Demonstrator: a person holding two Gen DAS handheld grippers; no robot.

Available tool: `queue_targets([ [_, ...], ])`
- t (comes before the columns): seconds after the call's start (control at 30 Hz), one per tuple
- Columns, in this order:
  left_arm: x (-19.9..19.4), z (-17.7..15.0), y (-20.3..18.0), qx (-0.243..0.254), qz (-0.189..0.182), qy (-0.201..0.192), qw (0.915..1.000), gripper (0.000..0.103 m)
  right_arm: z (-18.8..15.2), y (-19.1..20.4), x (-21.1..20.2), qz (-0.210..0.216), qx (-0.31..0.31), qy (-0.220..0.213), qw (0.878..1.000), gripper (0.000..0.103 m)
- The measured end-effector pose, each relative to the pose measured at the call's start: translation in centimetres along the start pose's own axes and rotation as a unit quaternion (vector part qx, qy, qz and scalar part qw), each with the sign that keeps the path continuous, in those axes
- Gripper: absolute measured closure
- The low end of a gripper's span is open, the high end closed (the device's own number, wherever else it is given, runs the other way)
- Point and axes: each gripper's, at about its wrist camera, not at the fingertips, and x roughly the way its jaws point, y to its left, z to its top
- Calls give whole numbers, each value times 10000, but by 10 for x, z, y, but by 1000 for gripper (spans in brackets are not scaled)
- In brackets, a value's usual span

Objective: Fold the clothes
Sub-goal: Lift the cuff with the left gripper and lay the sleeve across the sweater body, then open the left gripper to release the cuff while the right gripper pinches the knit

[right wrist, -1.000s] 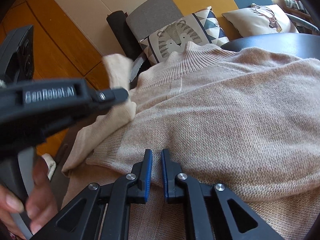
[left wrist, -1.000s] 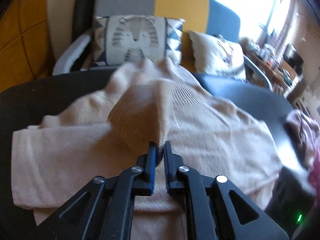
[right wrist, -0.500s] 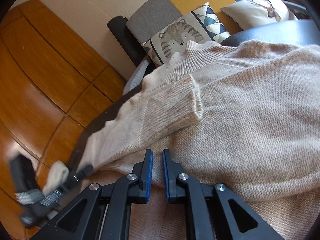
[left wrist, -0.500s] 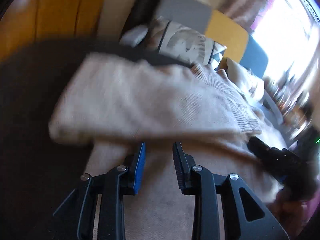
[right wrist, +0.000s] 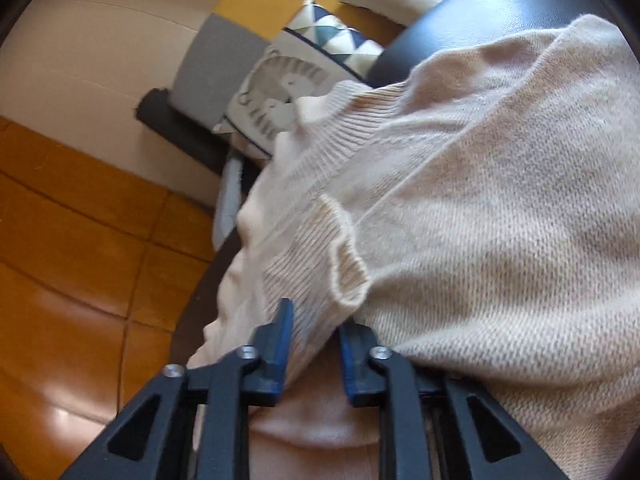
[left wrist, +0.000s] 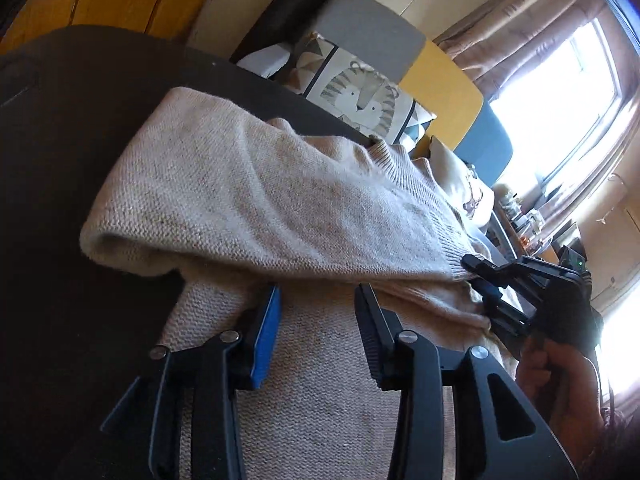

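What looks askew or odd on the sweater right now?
The sleeve lies slanted across the sweater, and its ribbed cuff is curled and puckered rather than flat. Nothing looks torn or spilled.

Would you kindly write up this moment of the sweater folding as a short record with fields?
Garment: beige knit sweater, spread out
Surface: dark table
Fold so far: one sleeve laid across the body
Left gripper: open, jaws just opening, nothing between them, over the sweater
Right gripper: jaws just closing, sleeve fabric between them
Background: animal-face cushion beyond the table
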Motion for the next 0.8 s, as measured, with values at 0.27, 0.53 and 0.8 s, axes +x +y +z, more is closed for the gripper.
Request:
queue_targets([
  [0.27,-6,13,10,196,532,-145,9983,62,5,20,-20,321,-374,-183,9986,98],
  [0.53,-13,20,33,-328,618,-441,9966,62,26,40,-61,373,-956,-886,9908,98],
  [0.8,-11,19,35,-384,538,-483,9966,62,37,-17,-72,-50,-578,-977,9935,98],
])
